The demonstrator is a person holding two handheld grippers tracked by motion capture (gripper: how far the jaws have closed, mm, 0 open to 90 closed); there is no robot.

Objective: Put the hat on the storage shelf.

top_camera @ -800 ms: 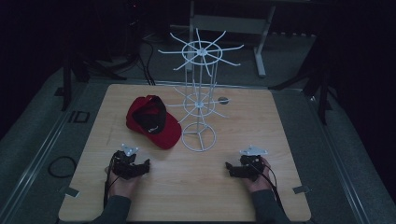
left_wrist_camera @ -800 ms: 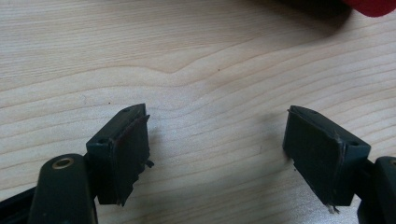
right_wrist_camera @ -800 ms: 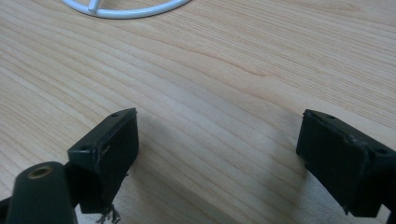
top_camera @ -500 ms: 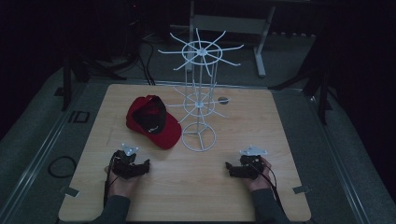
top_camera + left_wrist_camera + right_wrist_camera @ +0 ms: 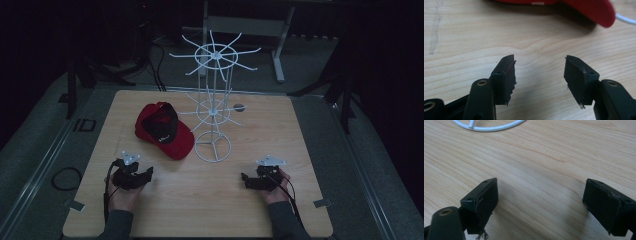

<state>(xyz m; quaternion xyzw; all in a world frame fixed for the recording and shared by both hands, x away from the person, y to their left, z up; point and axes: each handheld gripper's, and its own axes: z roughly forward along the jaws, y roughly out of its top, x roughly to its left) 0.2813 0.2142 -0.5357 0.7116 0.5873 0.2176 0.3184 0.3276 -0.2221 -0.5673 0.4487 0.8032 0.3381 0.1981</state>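
High view: red cap [image 5: 164, 129] lies on the bench [image 5: 280, 135] at approx. 10 o'clock from bench centre, brim toward 5 o'clock, just beside the base ring of the white wire rack [image 5: 213, 107]. Rack stands near centre, slightly toward 12 o'clock, two tiers of radial hooks, all bare. Left tongs [image 5: 134, 176] rest at 7 o'clock, right tongs [image 5: 257, 180] at 5 o'clock, both low over the wood, each in a hand.

Tongs state: left gripper view shows both jaws spread, nothing between, bare wood under the gap; cap brim [image 5: 596, 11] lies ahead at 1 o'clock, apart from the jaws. Right gripper view shows jaws spread wider, also holding nothing; rack base ring [image 5: 489, 127] lies ahead at 11 o'clock, well apart.

Step in hand (judged): approach and pick up the cap, prob. to hang it on a rack hook.

Procedure, recommended:
1. Left tongs fwd toward 1 o'clock; keep jaws spread until brim edge sits between them.
2. Grip the brim, not the soft crown; the brim is stiff and should hold shape.
3. Lift clear before moving toward the rack; avoid snagging lower hooks.
4. Right tongs: steady the rack base if it tips. Light wire frame, likely easy to shift.

Markings: small white mark on the cap's dark front panel; not legible. No other writing readable.
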